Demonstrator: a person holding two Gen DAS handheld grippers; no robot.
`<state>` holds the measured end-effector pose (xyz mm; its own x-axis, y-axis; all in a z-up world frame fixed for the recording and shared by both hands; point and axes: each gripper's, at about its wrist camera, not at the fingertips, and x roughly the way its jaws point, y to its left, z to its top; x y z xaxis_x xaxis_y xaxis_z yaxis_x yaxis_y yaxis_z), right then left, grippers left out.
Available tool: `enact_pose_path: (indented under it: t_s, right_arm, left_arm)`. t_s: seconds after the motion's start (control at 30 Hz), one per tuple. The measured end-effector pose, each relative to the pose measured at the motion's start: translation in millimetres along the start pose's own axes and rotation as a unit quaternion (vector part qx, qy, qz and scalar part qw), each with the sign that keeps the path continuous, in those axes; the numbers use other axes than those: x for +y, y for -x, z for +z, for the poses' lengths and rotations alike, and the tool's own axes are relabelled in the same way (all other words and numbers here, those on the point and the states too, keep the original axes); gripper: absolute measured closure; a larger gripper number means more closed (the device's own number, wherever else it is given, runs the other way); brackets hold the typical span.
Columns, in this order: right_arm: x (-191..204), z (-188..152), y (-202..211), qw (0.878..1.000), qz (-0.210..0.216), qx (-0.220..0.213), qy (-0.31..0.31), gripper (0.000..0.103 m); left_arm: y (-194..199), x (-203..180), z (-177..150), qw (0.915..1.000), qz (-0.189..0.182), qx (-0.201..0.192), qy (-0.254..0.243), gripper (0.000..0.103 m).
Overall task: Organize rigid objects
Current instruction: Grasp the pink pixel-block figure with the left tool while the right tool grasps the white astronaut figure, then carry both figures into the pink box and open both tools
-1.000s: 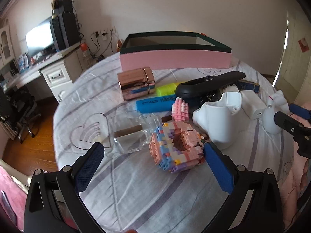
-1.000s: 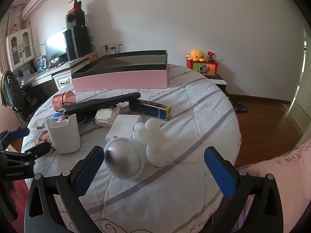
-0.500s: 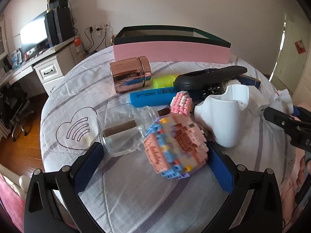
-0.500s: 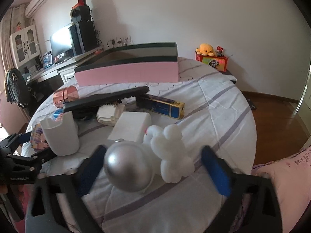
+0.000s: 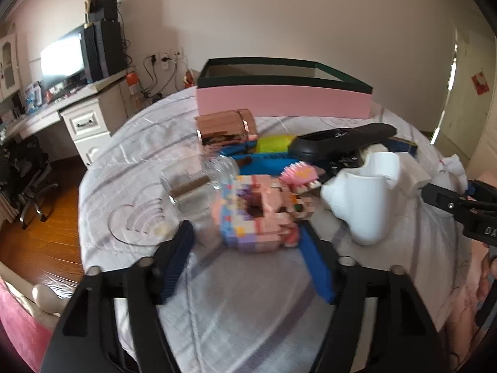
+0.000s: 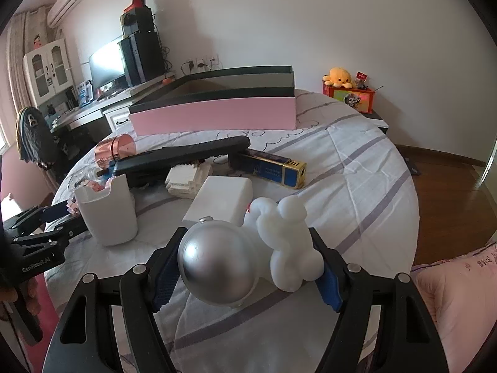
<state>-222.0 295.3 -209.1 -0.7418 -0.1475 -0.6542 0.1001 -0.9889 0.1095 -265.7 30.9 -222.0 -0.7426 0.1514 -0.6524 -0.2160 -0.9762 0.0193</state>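
Left gripper (image 5: 245, 248): jaws closing around the brick model (image 5: 257, 214), right pad touching it, left pad still apart, so no grip yet. Right gripper (image 6: 245, 264): jaws closing on the astronaut (image 6: 248, 251), both pads at its sides, seemingly touching. Both things lie on the bedspread (image 6: 357, 168), nearer than the pink box (image 6: 214, 115); the white cup (image 6: 107, 214) stands between them.

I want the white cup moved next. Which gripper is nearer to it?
Left. The left gripper, closing around the pink brick model, sits right beside the white cup. The right gripper is farther, closing around the astronaut figure.
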Motion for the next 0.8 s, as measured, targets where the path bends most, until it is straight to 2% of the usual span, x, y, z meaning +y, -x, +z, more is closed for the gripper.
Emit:
enact_pose_path:
  t_s: [0.1, 0.13, 0.17, 0.2, 0.23, 0.3, 0.53, 0.8]
  right_arm:
    - [1, 2, -3, 1.000, -0.004, 0.002, 0.004, 0.028]
    - [1, 3, -4, 1.000, -0.004, 0.003, 0.004, 0.028]
    - [1, 3, -4, 1.000, -0.005, 0.003, 0.003, 0.028]
    - [0, 4, -5, 1.000, -0.003, 0.004, 0.003, 0.028]
    - [0, 4, -7, 1.000, -0.001, 0.007, 0.003, 0.029]
    - [-2, 4, -7, 1.000, 0.005, 0.008, 0.003, 0.029]
    - [-2, 12, 1, 1.000, 0.011, -0.004, 0.007, 0.029]
    - [3, 38, 4, 0.999, 0.014, -0.022, 0.026, 0.030]
  left_arm:
    - [-4, 1, 2, 1.0000, 0.001, 0.000, 0.001, 0.022]
    - [-6, 2, 4, 1.0000, -0.002, 0.002, 0.007, 0.024]
    - [-6, 2, 4, 0.9999, -0.005, -0.002, 0.009, 0.028]
    - [-6, 2, 4, 0.9999, -0.015, -0.005, 0.006, 0.042]
    - [-8, 0, 5, 0.9998, -0.020, -0.004, -0.004, 0.044]
    - [-9, -2, 6, 0.9997, -0.015, -0.010, -0.016, 0.044]
    - [0, 3, 11, 0.9994, -0.026, -0.022, -0.006, 0.044]
    - [15, 7, 42, 0.9974, -0.045, -0.056, -0.007, 0.044]
